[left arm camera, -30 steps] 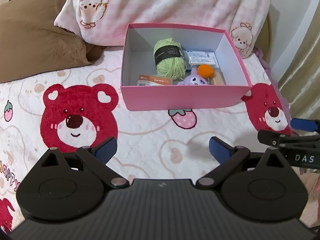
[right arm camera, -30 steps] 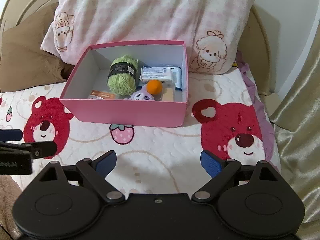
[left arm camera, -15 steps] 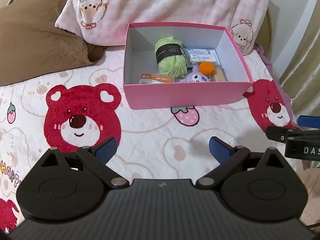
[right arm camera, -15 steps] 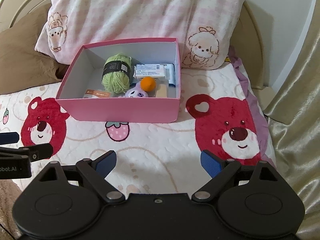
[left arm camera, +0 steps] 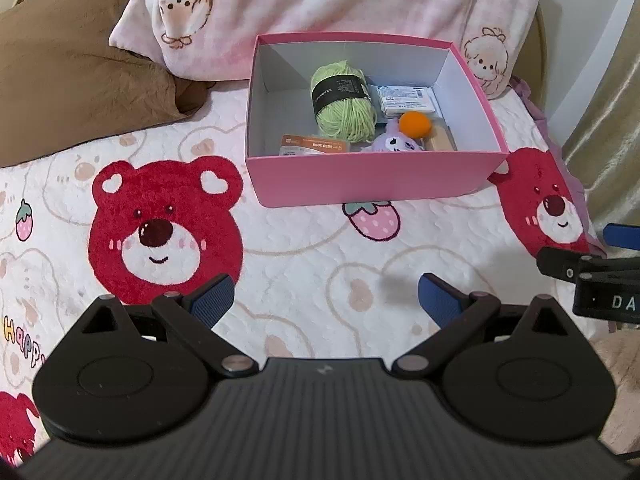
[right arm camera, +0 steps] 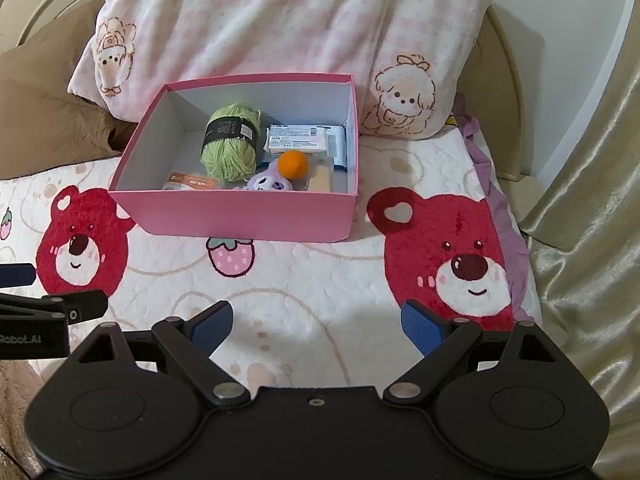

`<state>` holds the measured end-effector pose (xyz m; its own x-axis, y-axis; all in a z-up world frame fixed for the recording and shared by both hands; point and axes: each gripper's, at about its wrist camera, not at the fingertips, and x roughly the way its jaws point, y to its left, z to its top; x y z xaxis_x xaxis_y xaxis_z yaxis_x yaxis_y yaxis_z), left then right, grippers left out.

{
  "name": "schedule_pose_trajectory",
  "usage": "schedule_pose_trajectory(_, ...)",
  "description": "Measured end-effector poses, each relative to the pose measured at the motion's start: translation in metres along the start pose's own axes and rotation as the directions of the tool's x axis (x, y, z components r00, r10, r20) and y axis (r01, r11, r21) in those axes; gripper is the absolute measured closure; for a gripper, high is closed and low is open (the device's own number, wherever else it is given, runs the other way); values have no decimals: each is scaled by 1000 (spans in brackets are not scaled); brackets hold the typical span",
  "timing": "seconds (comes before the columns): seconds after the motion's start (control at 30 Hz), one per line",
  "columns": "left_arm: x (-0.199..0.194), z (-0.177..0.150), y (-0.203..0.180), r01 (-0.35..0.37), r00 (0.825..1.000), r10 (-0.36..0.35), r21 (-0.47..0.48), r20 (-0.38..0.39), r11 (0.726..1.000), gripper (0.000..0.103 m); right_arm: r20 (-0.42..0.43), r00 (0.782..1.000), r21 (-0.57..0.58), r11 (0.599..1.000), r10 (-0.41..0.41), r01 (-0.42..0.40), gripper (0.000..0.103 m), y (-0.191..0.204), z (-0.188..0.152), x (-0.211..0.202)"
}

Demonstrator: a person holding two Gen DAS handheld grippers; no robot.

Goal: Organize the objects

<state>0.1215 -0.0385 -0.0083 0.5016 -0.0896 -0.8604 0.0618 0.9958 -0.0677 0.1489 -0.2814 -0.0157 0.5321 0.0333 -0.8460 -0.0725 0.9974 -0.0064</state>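
A pink box (left arm camera: 372, 182) (right arm camera: 248, 216) stands on the bear-print bedspread. Inside lie a green yarn ball (left arm camera: 344, 104) (right arm camera: 231, 144), an orange ball (left arm camera: 416, 123) (right arm camera: 293, 164), a purple plush (left arm camera: 396, 145) (right arm camera: 269, 182), a white packet (left arm camera: 406, 98) (right arm camera: 298, 140), an orange card (left arm camera: 312, 145) (right arm camera: 190, 181) and a beige block (left arm camera: 440, 142) (right arm camera: 320, 178). My left gripper (left arm camera: 326, 300) is open and empty, well short of the box. My right gripper (right arm camera: 318, 326) is open and empty too. Each gripper shows at the edge of the other's view.
A pink checked pillow (left arm camera: 340, 4) (right arm camera: 288, 28) leans behind the box. A brown pillow (left arm camera: 68, 64) lies at the back left. A gold curtain (right arm camera: 588, 208) hangs at the right past the bed edge. The bedspread (left arm camera: 304, 256) stretches between the grippers and the box.
Both grippers have drawn back a little from the box, which now looks slightly farther and higher in both views. Both stay open and empty.
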Motion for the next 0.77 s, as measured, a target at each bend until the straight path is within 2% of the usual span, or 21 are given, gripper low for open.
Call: schedule_pose_trajectory(0.77,3,-1,4,-27,1000,27,-12,13,1000,1,-6,1000,0,1000,-15,15,10,-4,-2,-1)
